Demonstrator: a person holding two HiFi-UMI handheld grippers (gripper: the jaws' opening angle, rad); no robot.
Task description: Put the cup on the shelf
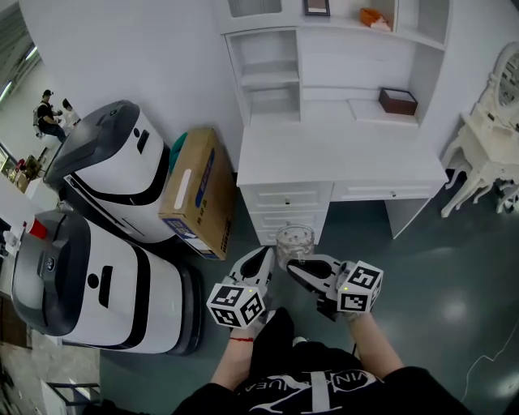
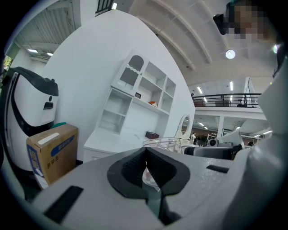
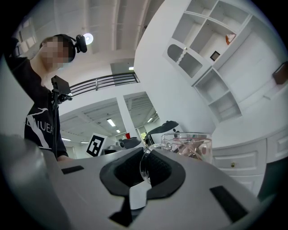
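Note:
A clear glass cup point(image 1: 294, 241) with a handle hangs in the air in front of the white desk point(image 1: 340, 154), whose shelf unit point(image 1: 272, 81) rises behind it. My left gripper point(image 1: 272, 256) touches the cup's left side, and its jaws look shut on the glass wall point(image 2: 158, 143). My right gripper point(image 1: 295, 267) sits just under the cup, shut on the curved glass handle point(image 3: 145, 164). The cup's body point(image 3: 188, 146) shows pinkish marks beyond the right jaws. The shelves point(image 3: 216, 67) stand ahead.
A brown box point(image 1: 397, 100) sits at the desk's back right, an orange thing point(image 1: 373, 16) on an upper shelf. A cardboard carton point(image 1: 195, 194) and two large white-and-black machines point(image 1: 105, 162) point(image 1: 89, 284) stand at left. White ornate furniture point(image 1: 486, 138) is at right. The floor is dark green.

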